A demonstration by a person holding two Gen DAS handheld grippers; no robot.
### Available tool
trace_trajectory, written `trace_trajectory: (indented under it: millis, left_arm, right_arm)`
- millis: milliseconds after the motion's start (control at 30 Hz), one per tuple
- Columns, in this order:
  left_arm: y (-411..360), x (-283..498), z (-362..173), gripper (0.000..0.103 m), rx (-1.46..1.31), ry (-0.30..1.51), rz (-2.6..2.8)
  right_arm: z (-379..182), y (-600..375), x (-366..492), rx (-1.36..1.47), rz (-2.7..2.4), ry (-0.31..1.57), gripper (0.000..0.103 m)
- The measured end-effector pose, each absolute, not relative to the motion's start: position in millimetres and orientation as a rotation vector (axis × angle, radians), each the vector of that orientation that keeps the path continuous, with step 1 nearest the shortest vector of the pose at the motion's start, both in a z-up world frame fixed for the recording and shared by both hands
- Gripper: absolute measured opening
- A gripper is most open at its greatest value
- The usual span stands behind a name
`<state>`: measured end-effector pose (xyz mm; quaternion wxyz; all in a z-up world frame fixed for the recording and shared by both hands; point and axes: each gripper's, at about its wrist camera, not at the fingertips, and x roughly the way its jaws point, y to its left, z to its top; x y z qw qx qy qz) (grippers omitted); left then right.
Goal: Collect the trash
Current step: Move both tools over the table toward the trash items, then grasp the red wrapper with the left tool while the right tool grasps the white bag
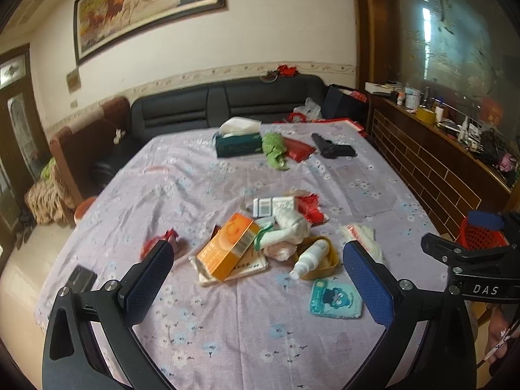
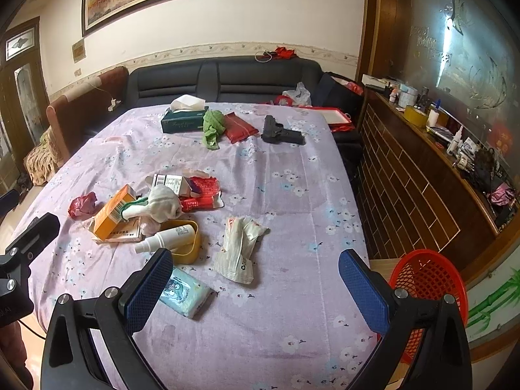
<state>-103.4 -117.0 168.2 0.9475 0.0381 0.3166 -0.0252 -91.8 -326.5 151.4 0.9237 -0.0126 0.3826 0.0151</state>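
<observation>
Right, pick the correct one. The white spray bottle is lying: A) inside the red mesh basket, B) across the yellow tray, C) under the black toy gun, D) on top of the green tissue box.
B: the white spray bottle lies on its side across the yellow tray, nozzle past its rim, far from the red mesh basket standing off the table's right edge.

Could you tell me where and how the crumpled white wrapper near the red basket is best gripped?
Grip the white wrapper at its raised, crumpled upper fold, coming from above with the open right gripper; its lower part lies flat on the cloth.
</observation>
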Motion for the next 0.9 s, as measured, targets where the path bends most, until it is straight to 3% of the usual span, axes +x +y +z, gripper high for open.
trace_trajectory:
  millis: [233, 400, 467, 700, 900]
  left_arm:
    - [-65.9, -85.7, 137.5, 0.103, 0.011, 0.792, -0.023]
    - [-26.0, -84.6, 118.1, 0.099, -0.043, 0.857, -0.001]
    - [-13.1, -83.9, 113.2, 0.09, -0.069, 0.88, 0.002]
    - [16.9, -73.2, 104.2, 0.081, -0.088, 0.924, -0.011]
    - [45.4, -52.2, 105.8, 0.079, -0.096, 0.944, -0.017]
  right_arm:
    - [117.8, -329.2, -71.8, 0.078, 0.098, 0.938, 0.1]
    - [80.2, -320.2, -57.9, 0.172, 0.196, 1.091, 0.086]
    - [70.3, -318.0, -52.8, 0.184, 0.198, 1.126, 0.069]
    - [63.7, -332.0, -14.6, 0.208, 0.115, 1.126, 0.069]
    - [32.5, -314.3, 25.2, 0.14, 0.064, 1.189, 0.066]
